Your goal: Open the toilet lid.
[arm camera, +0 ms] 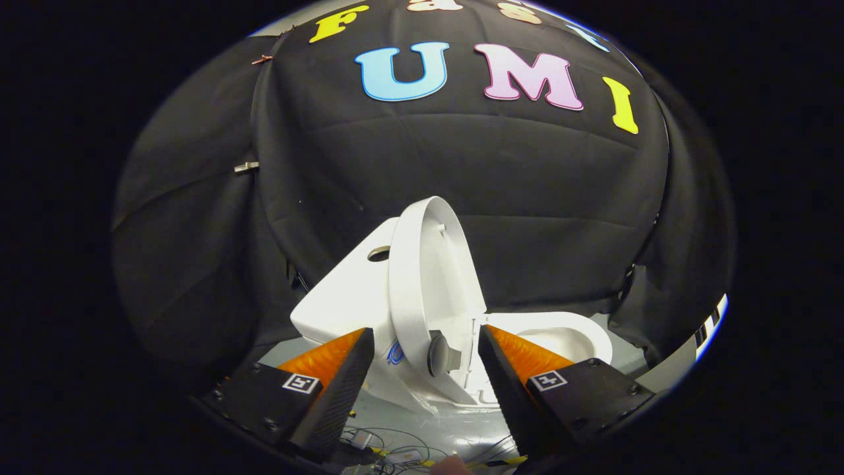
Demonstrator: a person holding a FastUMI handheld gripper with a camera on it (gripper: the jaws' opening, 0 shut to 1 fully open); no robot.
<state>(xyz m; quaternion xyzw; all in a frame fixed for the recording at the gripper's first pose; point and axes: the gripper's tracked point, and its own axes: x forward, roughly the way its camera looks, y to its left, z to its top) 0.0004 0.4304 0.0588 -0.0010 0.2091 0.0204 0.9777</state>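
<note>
Toilet (343, 303): tank left, bowl (560, 336) right. Lid (422, 277) raised approx. upright, just beyond the fingers, between them. Gripper (425, 369) spread wide, holding nothing. Risk: lid may drop back if not past balance; fingers near its edge could nudge it.

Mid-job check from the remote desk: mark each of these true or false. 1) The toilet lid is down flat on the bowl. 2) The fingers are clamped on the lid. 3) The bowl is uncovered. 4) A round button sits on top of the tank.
1) False. The white plastic toilet lid stands raised, leaning back toward the white ceramic tank.
2) False. The gripper has its fingers spread apart, the lid's lower edge in the gap between them, neither finger pressing on it.
3) True. The white ceramic bowl lies open beyond the fingers.
4) True. The round grey flush button sits on the tank top.
</note>
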